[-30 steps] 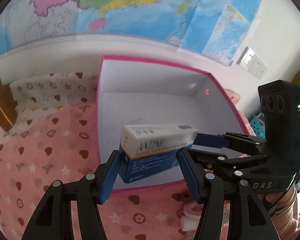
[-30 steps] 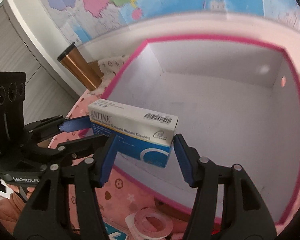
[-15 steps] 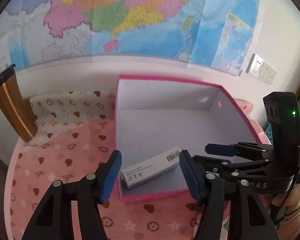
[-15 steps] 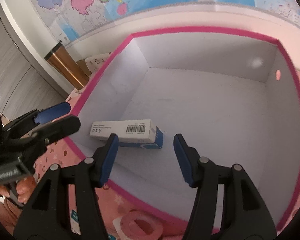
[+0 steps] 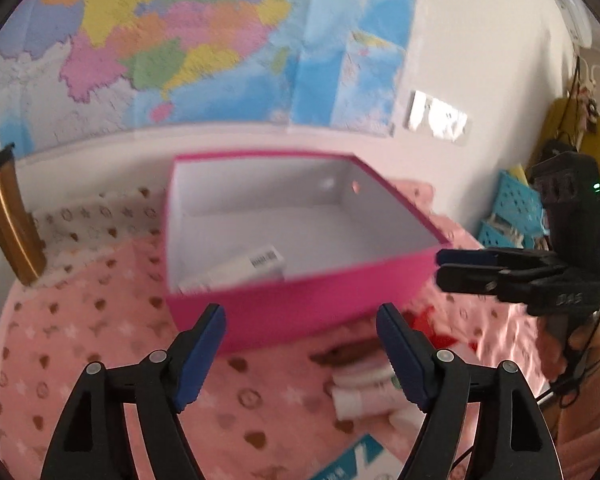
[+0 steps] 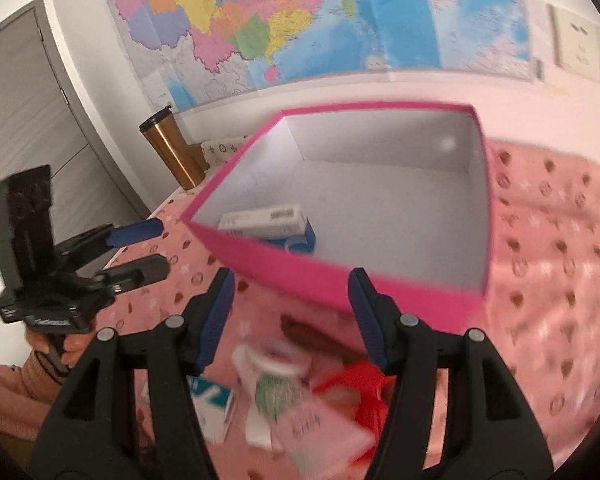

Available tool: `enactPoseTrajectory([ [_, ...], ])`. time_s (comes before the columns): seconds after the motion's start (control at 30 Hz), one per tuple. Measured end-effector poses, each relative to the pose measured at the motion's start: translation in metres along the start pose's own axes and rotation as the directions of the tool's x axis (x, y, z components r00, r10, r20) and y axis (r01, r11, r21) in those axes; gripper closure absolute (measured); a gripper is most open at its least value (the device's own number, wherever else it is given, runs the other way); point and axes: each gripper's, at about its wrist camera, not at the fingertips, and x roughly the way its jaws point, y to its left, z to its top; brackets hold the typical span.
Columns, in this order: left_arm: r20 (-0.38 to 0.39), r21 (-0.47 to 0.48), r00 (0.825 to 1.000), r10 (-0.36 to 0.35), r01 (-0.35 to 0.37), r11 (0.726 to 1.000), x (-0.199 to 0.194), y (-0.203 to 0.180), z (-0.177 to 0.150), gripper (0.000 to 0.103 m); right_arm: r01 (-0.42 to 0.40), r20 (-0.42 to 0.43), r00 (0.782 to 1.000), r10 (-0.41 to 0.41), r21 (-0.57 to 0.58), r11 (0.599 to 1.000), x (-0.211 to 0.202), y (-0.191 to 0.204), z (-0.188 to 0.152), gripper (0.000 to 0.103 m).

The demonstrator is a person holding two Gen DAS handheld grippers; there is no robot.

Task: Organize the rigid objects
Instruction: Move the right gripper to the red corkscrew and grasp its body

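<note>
Medicine carton (image 6: 266,222) now lies in pink box (image 5: 300,312), released; left gripper (image 5: 300,350) opening, right gripper (image 6: 290,316) apart, both empty, backed off box toward remaining clutter.

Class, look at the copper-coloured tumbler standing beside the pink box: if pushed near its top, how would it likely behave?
The tumbler stands tall and narrow, so it would probably tip rather than slide. The soft patterned blanket around it may make that worse. Its shiny round wall looks slippery, and once down it could roll.
</note>
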Motion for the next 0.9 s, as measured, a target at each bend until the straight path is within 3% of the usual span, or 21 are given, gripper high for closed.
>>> enactPoseTrajectory([
  [0.17,-0.112,-0.034,0.992,-0.064,0.061,0.998,0.028,-0.008,-0.027,0.024,0.049,-0.038,0.998,-0.046,0.078,0.996,-0.016,-0.019,-0.042,0.042],
  [0.33,-0.186,-0.063,0.977,-0.101,0.091,0.994,0.049,-0.012,-0.044,0.024,0.049,-0.054,0.998,-0.043,0.133,0.99,-0.027,-0.028,-0.07,0.042],
  [0.67,-0.249,-0.113,0.955,-0.161,0.136,0.984,0.069,-0.015,-0.057,0.024,0.047,-0.082,0.996,-0.036,0.13,0.99,-0.021,-0.016,-0.09,0.042],
  [0.9,-0.252,-0.114,0.949,-0.189,0.165,0.98,0.07,-0.016,-0.057,0.024,0.065,-0.079,0.995,-0.056,0.118,0.991,-0.022,-0.015,-0.091,0.043],
])
